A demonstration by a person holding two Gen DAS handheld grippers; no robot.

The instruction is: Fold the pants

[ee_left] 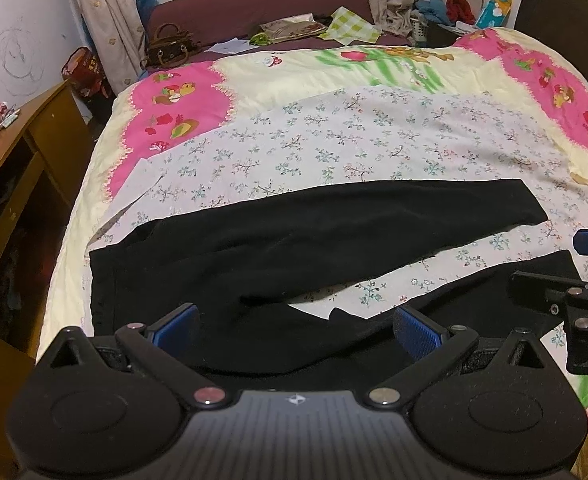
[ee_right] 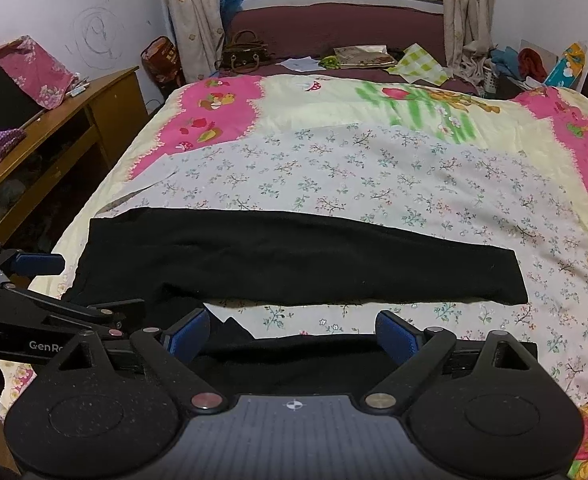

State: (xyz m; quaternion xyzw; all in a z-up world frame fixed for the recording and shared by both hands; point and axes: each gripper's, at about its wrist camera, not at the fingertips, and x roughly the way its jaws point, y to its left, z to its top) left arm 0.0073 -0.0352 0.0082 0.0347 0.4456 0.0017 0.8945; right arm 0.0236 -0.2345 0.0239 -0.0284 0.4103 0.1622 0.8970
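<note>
Black pants (ee_left: 313, 232) lie flat on a floral sheet (ee_left: 333, 140) on the bed, waist to the left, legs spread apart to the right. The far leg (ee_right: 333, 264) stretches right; the near leg (ee_right: 294, 356) lies along the front edge. My left gripper (ee_left: 297, 332) is open just above the near leg by the crotch. My right gripper (ee_right: 290, 336) is open above the near leg further right. The right gripper shows at the right edge of the left wrist view (ee_left: 573, 276); the left gripper shows at the left edge of the right wrist view (ee_right: 90, 292). Neither holds cloth.
A pink and yellow cartoon quilt (ee_left: 182, 104) covers the bed under the sheet. A wooden cabinet (ee_right: 66, 132) stands left of the bed. A handbag (ee_left: 170, 46), papers and clothes clutter the maroon ledge (ee_right: 333, 28) beyond. A dark headboard (ee_left: 565, 20) stands at the right.
</note>
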